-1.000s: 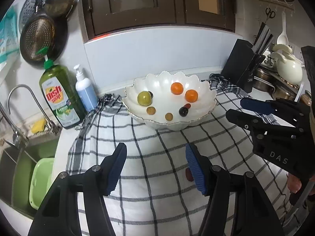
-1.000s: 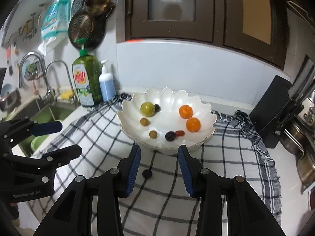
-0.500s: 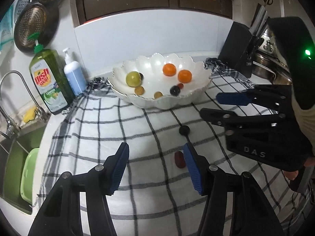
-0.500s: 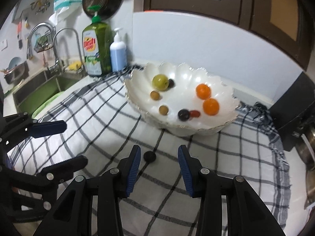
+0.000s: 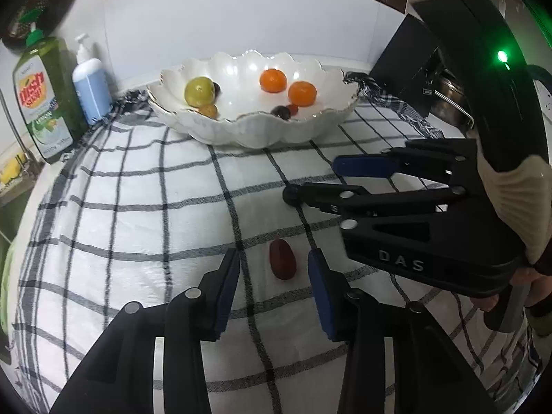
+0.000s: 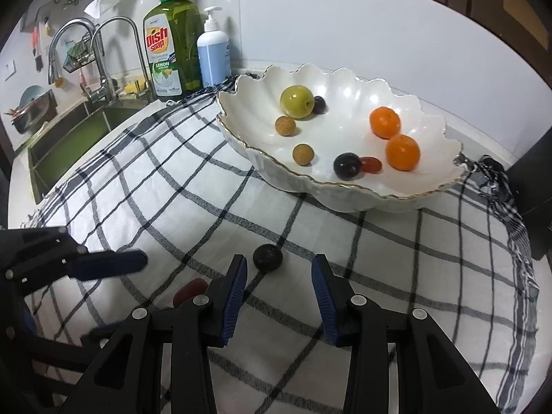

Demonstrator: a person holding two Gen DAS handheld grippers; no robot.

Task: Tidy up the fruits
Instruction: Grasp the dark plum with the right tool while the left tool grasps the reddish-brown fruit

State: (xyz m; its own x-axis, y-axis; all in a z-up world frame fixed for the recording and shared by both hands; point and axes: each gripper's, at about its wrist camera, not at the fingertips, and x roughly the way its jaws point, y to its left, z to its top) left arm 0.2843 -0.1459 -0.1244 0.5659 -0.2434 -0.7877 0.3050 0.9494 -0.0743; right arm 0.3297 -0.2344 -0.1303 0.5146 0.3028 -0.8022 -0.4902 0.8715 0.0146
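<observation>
Left wrist view: the counter is covered by a white cloth with black checks [image 5: 138,214]. A scalloped white bowl [image 5: 241,131] sits at 12 o'clock with a green fruit [image 5: 199,91], two oranges [image 5: 273,80] and some small dark ones in it. Dish soap bottle [image 5: 45,100] and a blue pump bottle [image 5: 90,82] stand at 10 o'clock against the pale wall, a black knife block [image 5: 407,55] at 2. The left gripper [image 5: 274,269] has just been closing its jaws, but they're still spread, with a dark red oval fruit [image 5: 282,259] lying on the cloth between the pads, not touched. The right gripper [image 5: 312,181] comes in from 3 o'clock.

Right wrist view: same cloth, bowl now at 1 o'clock, sink [image 6: 65,141] and two taps [image 6: 100,58] at 10 o'clock. The right gripper's jaws are apart too; a round black fruit [image 6: 267,257] sits on the cloth just ahead of the tips, nearer the left pad, no contact. The red fruit peeks out at 8 o'clock.
</observation>
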